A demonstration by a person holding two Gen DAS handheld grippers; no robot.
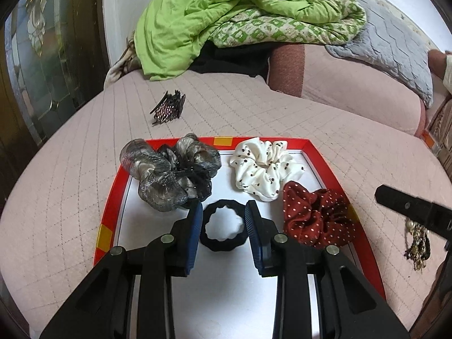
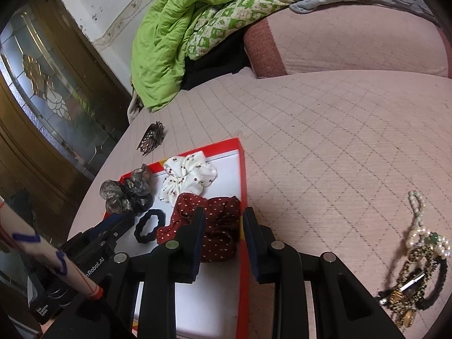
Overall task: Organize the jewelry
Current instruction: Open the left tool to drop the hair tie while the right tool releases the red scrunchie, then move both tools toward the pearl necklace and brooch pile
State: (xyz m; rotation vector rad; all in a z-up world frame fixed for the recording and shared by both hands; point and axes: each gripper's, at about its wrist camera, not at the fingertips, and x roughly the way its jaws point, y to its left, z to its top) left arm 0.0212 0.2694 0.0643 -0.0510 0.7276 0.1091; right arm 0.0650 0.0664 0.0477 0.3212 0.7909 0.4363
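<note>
A red-rimmed white tray (image 1: 262, 140) lies on the pink quilted bed. In it are a grey gauzy scrunchie (image 1: 169, 169), a white spotted scrunchie (image 1: 262, 166), a dark red dotted scrunchie (image 1: 313, 214) and a black hair tie (image 1: 223, 226). My left gripper (image 1: 224, 207) hovers open over the black tie, which lies flat on the tray. My right gripper (image 2: 223, 212) is open above the tray's right rim (image 2: 241, 169), with the red scrunchie (image 2: 220, 226) lying under its left finger. A tangle of bracelets and a watch (image 2: 415, 282) rests on the bed to the right.
A dark hair claw (image 1: 169, 107) lies on the bed beyond the tray. A green quilt (image 1: 226, 14) and a pink pillow (image 1: 353, 90) fill the back. A wooden glazed door (image 1: 42, 56) stands at the left. A pearl string (image 2: 415, 206) tops the jewelry pile.
</note>
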